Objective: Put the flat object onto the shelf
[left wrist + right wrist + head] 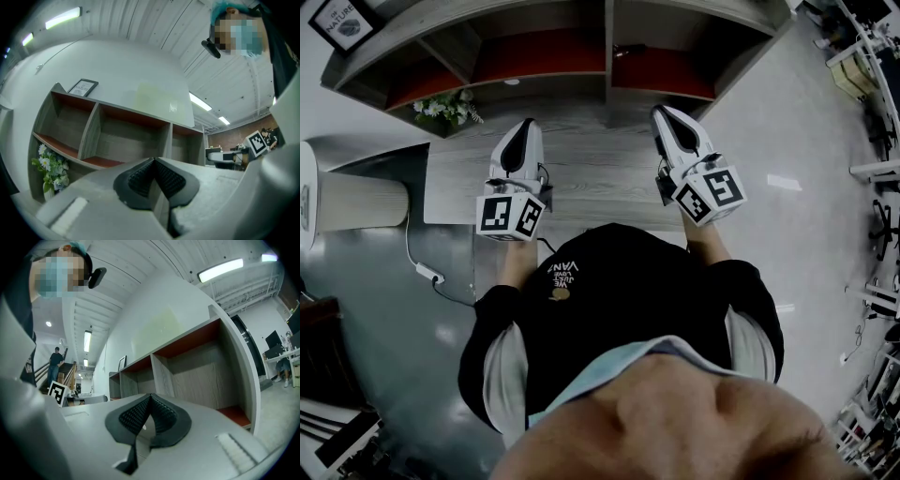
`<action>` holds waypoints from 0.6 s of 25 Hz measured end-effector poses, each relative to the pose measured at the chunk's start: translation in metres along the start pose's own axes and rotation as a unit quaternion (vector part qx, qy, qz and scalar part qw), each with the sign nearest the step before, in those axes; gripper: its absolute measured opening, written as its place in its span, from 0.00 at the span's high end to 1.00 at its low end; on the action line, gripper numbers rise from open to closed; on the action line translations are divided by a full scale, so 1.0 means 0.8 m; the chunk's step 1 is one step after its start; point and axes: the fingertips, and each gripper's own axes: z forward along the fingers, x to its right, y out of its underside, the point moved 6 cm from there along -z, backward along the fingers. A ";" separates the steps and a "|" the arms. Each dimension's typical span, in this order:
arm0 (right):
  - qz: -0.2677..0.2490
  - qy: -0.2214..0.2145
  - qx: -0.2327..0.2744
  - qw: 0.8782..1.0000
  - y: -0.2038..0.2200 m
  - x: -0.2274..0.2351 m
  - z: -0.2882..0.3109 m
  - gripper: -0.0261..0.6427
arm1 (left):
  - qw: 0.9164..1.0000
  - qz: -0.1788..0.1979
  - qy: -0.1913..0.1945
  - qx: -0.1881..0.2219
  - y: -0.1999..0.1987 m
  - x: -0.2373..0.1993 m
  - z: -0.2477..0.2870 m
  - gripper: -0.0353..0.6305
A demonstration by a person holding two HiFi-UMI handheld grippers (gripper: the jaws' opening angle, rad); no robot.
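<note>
Left gripper (528, 127) and right gripper (665, 114) have their jaws together, empty. No flat object can be made out on the tabletop (591, 183) before the shelf (544, 58), so its handling cannot be judged.

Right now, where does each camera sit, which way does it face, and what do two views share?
Head view: on the person's head, looking steeply down at the shelf; shows the black-clad torso, left gripper and right gripper.
Left gripper view: rides the left gripper, facing the shelf along its shut, empty jaws; flowers at left.
Right gripper view: rides the right gripper, facing the shelf's right end along its shut jaws.
Shared: both gripper views show the framed picture atop the shelf.
</note>
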 end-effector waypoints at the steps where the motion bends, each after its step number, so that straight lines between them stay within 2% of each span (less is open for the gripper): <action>1: 0.001 -0.001 0.000 1.000 0.001 0.000 0.000 0.96 | 1.000 -0.001 0.002 -0.002 0.001 -0.001 0.000 0.94; 15: 0.003 -0.004 -0.002 1.000 0.005 -0.002 0.005 0.96 | 1.000 0.007 0.001 -0.011 0.006 -0.004 0.002 0.94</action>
